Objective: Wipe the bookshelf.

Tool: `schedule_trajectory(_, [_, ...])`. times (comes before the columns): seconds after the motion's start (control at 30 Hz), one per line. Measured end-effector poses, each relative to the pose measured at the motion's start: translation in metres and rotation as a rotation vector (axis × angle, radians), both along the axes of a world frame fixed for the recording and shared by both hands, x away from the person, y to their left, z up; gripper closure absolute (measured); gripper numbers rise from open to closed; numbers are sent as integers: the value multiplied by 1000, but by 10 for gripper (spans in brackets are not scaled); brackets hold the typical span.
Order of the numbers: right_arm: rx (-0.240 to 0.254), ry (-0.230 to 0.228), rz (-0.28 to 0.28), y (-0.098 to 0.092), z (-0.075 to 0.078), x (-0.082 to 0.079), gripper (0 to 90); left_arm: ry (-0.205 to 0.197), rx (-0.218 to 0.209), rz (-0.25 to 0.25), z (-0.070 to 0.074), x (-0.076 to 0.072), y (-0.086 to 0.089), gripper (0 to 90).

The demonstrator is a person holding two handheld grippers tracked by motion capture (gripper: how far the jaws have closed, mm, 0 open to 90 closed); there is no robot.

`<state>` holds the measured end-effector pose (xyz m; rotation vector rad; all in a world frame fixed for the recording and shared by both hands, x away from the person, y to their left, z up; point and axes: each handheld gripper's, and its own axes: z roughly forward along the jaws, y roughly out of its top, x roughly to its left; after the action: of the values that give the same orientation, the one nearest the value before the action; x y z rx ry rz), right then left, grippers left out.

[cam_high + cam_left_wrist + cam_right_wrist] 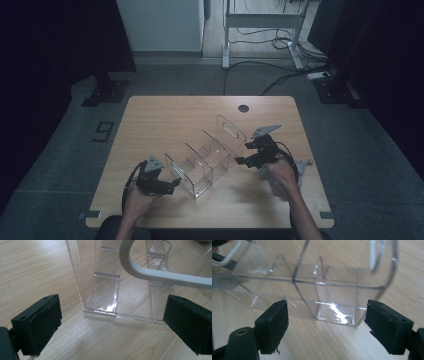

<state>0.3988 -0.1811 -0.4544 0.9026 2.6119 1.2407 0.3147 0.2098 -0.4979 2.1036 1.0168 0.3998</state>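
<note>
This looks like a lab or recording room set up for tests, not a home. A lone wooden table (165, 120) with a cable hole (243, 108) stands on grey carpet (60, 150), walled in left and right by dark screens on black floor stands (104, 92). Behind it, loose cables (260, 67) and a power strip (318, 76) trail across the floor around the metal frame of another desk (260, 22) and a white cabinet (160, 25).

organizer (207, 157) on table (165, 117), between grippers
</note>
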Motion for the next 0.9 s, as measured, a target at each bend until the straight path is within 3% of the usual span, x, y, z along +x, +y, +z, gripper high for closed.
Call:
schedule_trajectory(0.23, [-10, 1, -11, -3, -8, 10, 158, 1, -7, -13, 0, -3, -5, 15])
schedule_trajectory(0.4, [22, 1, 24, 0, -12, 15, 146, 9, -10, -6, 0, 0, -3, 13])
schedule_trajectory(0.9, [15, 26, 26, -1, -13, 7, 157, 15, -6, 23, 0, 9, 5, 11])
